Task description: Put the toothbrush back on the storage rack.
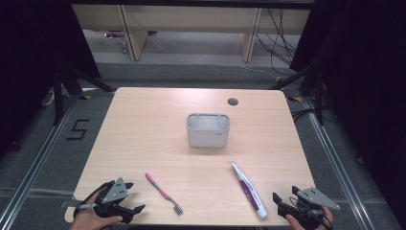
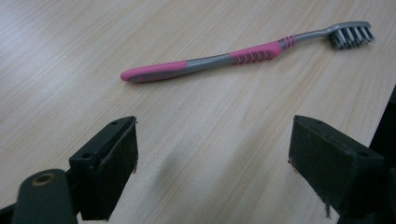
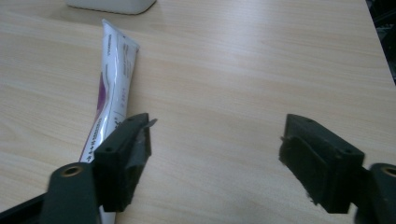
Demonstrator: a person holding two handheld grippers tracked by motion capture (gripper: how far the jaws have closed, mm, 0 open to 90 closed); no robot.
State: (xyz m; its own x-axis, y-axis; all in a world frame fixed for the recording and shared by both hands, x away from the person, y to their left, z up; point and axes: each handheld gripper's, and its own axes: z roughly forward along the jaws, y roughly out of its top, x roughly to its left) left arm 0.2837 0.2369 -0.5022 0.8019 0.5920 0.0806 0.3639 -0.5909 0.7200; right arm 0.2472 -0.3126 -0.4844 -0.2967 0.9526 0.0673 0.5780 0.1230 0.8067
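Bare wood lies between the toothbrush [image 1: 163,193] at the near left and the toothpaste tube [image 1: 249,189] at the near right, a wide lane running up to the grey holder [image 1: 208,130] mid-table [image 1: 143,124]. Either side of the holder is bare to the edges. The tube lies just beside the right gripper [image 1: 287,203]; the left gripper [image 1: 131,201] has bare wood before the brush

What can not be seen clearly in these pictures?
- Toothpaste tube: right gripper view, its lower end hidden behind the right tongs.
- White container: high view, inside too small to tell; right gripper view, cut by the top edge.
- Tube print: blurred.
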